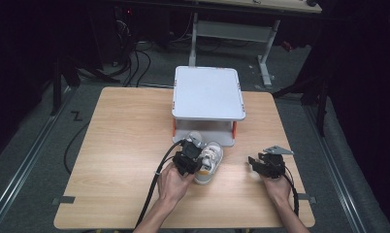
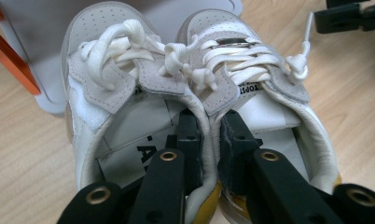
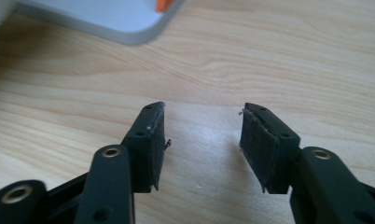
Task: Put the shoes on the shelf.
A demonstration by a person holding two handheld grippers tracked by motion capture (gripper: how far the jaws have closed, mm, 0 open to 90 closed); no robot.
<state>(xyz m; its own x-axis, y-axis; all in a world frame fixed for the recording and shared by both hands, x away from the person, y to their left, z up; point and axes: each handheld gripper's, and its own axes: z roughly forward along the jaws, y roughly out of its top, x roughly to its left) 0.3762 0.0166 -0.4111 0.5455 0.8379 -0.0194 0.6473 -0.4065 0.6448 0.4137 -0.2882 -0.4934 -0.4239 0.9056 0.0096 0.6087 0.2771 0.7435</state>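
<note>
While the left tongs [image 2: 209,140] pinched both shoes' [image 1: 208,162] inner collars together, on the desk [image 1: 120,145] before the rack [image 1: 208,92], I judged them light, soft; collars gave the firmest hold. Right tongs [image 3: 202,144] stood spread, empty.

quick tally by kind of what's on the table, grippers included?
Shoes: 2, a white pair, inner collars pinched together by the left hand-held gripper
Two-tier grey stand: 1
Hand-held grippers: 2, the right hand-held gripper open with nothing between its jaws
Total: 5
</note>
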